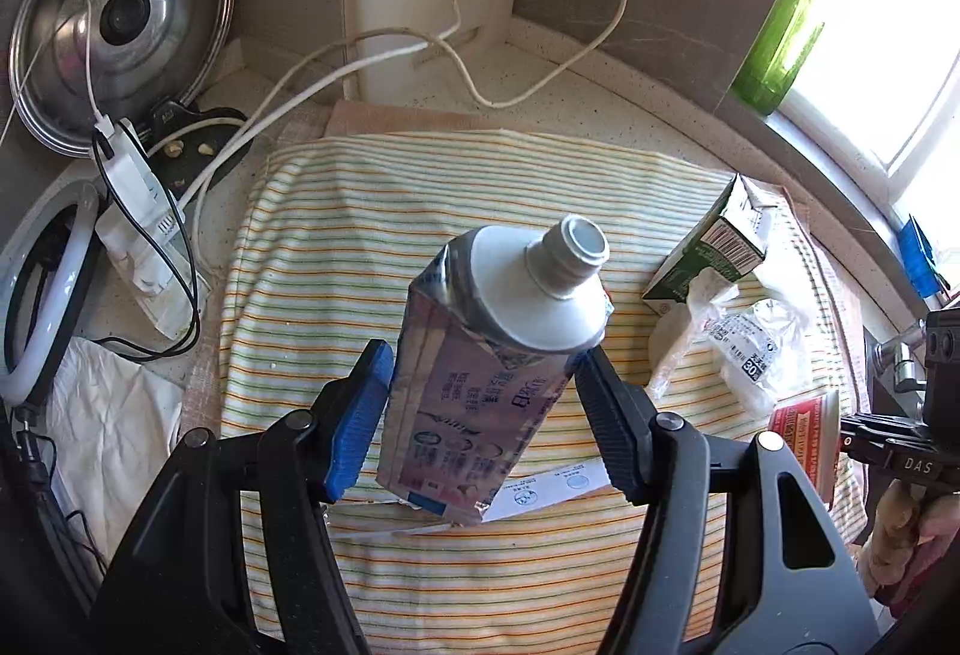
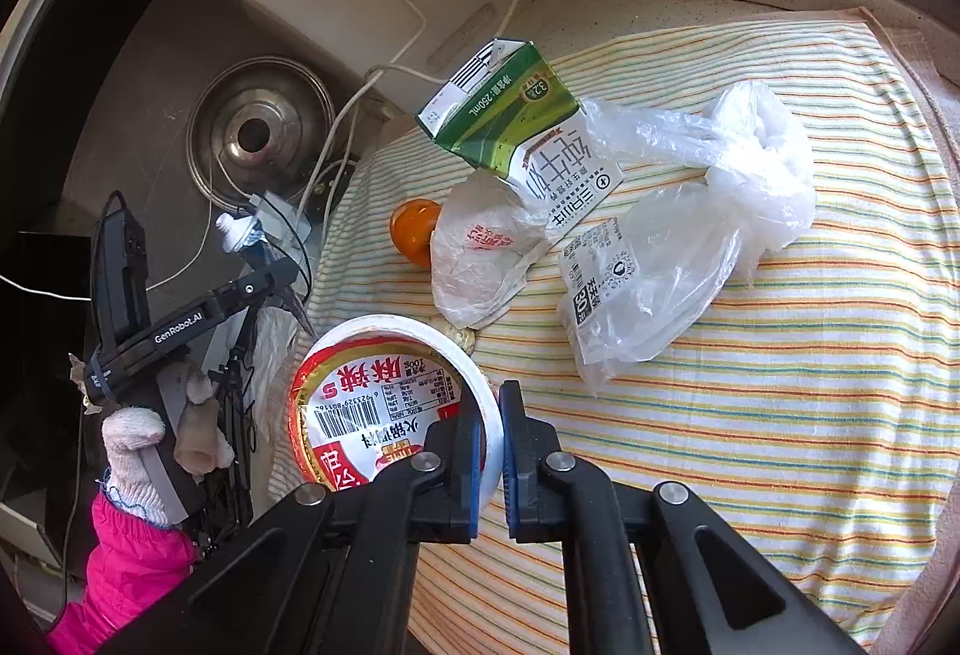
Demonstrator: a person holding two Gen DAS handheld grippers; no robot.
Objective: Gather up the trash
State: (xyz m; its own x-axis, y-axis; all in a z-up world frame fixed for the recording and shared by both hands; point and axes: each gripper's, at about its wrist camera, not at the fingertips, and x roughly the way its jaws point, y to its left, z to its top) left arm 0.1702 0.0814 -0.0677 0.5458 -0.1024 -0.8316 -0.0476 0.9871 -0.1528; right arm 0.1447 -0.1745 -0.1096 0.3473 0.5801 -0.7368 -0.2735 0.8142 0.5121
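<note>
My left gripper (image 1: 480,415) is shut on a crumpled silver carton (image 1: 474,385) with a white screw spout, held tilted above the striped cloth (image 1: 480,583). A paper slip (image 1: 552,487) lies on the cloth below it. My right gripper (image 2: 492,451) is shut on the rim of a white bowl (image 2: 390,397) with a red and white printed lid, at the cloth's left edge. On the cloth beyond lie a green milk carton (image 2: 510,115), a white wrapper (image 2: 480,253), an orange round piece (image 2: 411,229) and a clear plastic bag (image 2: 678,235).
A steel pot lid (image 1: 120,25) leans at the back left, with white cables and a power strip (image 1: 138,211) beside it. A green soap bottle (image 1: 780,31) stands by the window. A gloved hand with a pink sleeve (image 2: 138,445) holds the left gripper.
</note>
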